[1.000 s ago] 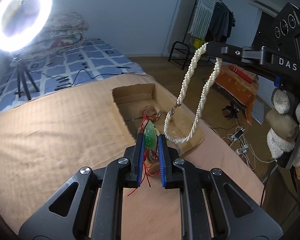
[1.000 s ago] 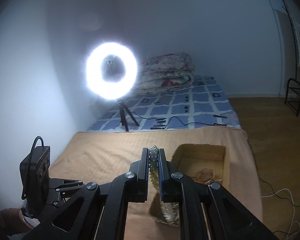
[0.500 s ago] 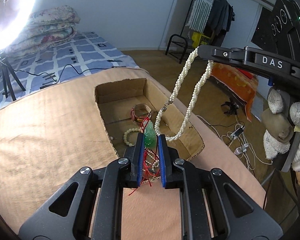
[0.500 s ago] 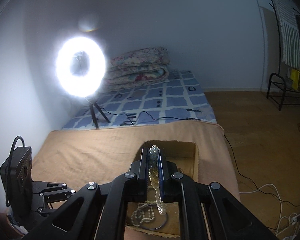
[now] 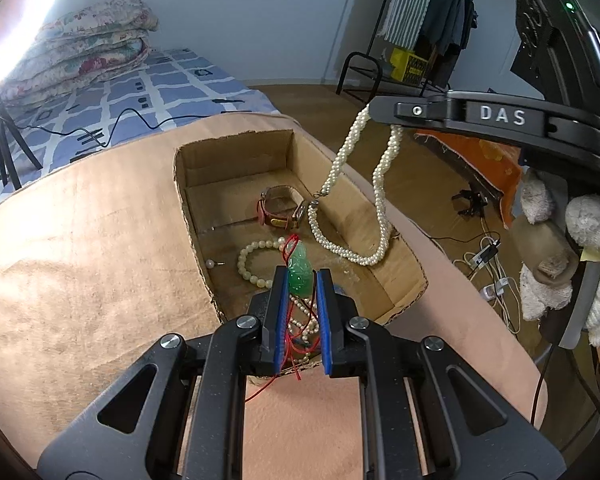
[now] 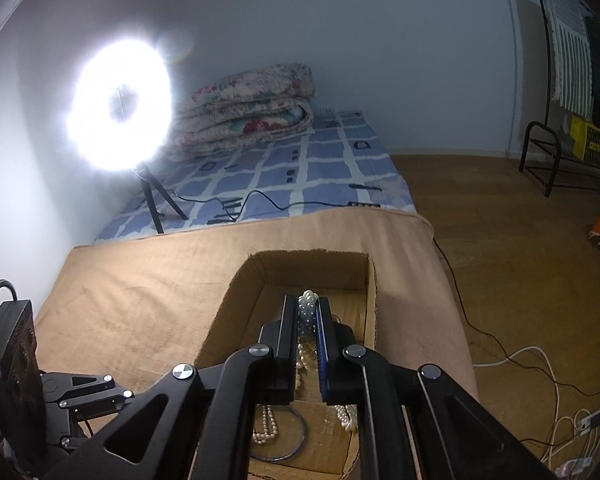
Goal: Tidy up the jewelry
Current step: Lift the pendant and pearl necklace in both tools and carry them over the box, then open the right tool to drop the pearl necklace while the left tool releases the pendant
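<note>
- Left wrist view: the left tongs (image 5: 303, 280) are closed almost fully on a green pendant (image 5: 299, 270), its red cord (image 5: 291, 344) trailing down behind the pads. The pendant sits above the near end of the open cardboard box (image 5: 236, 152), whose long axis runs from about 6 o'clock to 11 o'clock away from the tongs.
- Same view: on the box floor lie a pale bead bracelet (image 5: 247, 266) at 10 o'clock from the pendant and a brown watch (image 5: 279, 212) at 12 o'clock (the bare floor is mostly toward the far end).
- Same view: the right tongs (image 5: 380, 114) come in from 2 o'clock, nipped shut on a twisted pearl necklace (image 5: 342, 172). Its loop hangs long axis vertical, the low end over the box's right half, and I cannot tell whether it touches the floor.
- Right wrist view: the right tongs (image 6: 309, 316) are shut on the pearl necklace (image 6: 308, 304), pointing down into the cardboard box (image 6: 312, 264), which lies straight ahead at 12 o'clock. A thin hoop (image 6: 278, 438) and other pearls lie at 6 o'clock.
- Judgement: both loads hang over the box, so each release probably needs only a short drop. The right load looks nearer to settling.
</note>
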Motion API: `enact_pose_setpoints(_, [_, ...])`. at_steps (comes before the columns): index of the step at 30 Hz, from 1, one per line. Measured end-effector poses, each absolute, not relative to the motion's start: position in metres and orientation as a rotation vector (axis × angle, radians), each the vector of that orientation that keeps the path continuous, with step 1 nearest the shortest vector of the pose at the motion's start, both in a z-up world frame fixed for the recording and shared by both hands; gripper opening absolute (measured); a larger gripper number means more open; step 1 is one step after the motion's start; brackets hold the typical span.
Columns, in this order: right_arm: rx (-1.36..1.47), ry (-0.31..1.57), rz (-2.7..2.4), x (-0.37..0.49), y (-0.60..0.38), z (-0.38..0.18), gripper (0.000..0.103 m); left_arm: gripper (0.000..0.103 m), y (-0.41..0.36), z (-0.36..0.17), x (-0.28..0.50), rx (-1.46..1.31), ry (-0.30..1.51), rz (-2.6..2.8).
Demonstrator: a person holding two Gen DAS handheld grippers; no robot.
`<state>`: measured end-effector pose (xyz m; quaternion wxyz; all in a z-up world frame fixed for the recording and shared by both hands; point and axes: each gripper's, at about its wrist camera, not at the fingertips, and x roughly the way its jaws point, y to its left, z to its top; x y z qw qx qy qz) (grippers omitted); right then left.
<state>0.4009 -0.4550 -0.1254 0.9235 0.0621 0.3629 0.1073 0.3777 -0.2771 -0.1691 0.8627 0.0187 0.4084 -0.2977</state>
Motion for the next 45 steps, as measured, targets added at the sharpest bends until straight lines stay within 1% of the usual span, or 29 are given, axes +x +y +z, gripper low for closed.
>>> enact_pose_setpoints(15, [0.103, 0.838, 0.206, 0.421, -0.441, -0.163, 0.006, 0.012, -0.287, -0.189, 0.381, 0.065, 0.898, -0.624])
enact_pose_setpoints(27, [0.109, 0.879, 0.208, 0.426, -0.439, -0.180, 0.006, 0.012, -0.290, -0.197, 0.383, 0.070, 0.918, -0.626])
enact_pose_setpoints(31, [0.111, 0.884, 0.205, 0.426, -0.438, -0.183, 0.009, 0.012, -0.290, -0.198, 0.383, 0.069, 0.918, -0.626])
enact_pose_setpoints(33, [0.118, 0.886, 0.210, 0.427, -0.438, -0.183, 0.014, 0.012, -0.290, -0.198, 0.383, 0.067, 0.920, -0.626])
enact_pose_setpoints(34, [0.118, 0.885, 0.211, 0.426, -0.438, -0.182, 0.016, 0.012, -0.289, -0.198, 0.383, 0.065, 0.922, -0.626])
enact_pose_setpoints(36, [0.114, 0.877, 0.205, 0.425, -0.438, -0.181, 0.025, 0.012, -0.288, -0.198, 0.383, 0.063, 0.924, -0.625])
enact_pose_setpoints(39, [0.113, 0.864, 0.192, 0.423, -0.438, -0.179, 0.034, 0.015, -0.286, -0.198, 0.382, 0.059, 0.928, -0.627])
enact_pose_setpoints(40, [0.116, 0.862, 0.188, 0.422, -0.439, -0.178, 0.037, 0.023, -0.285, -0.197, 0.381, 0.056, 0.926, -0.627])
enact_pose_setpoints(41, [0.118, 0.859, 0.182, 0.421, -0.439, -0.177, 0.048, 0.034, -0.284, -0.196, 0.380, 0.055, 0.924, -0.626])
enact_pose_setpoints(42, [0.120, 0.850, 0.172, 0.420, -0.440, -0.175, 0.056, 0.039, -0.283, -0.195, 0.379, 0.052, 0.919, -0.625])
enact_pose_setpoints(43, [0.121, 0.842, 0.169, 0.418, -0.440, -0.173, 0.058, 0.044, -0.282, -0.193, 0.379, 0.051, 0.913, -0.624])
enact_pose_setpoints(45, [0.124, 0.832, 0.169, 0.415, -0.439, -0.169, 0.061, 0.044, -0.281, -0.190, 0.375, 0.051, 0.908, -0.623])
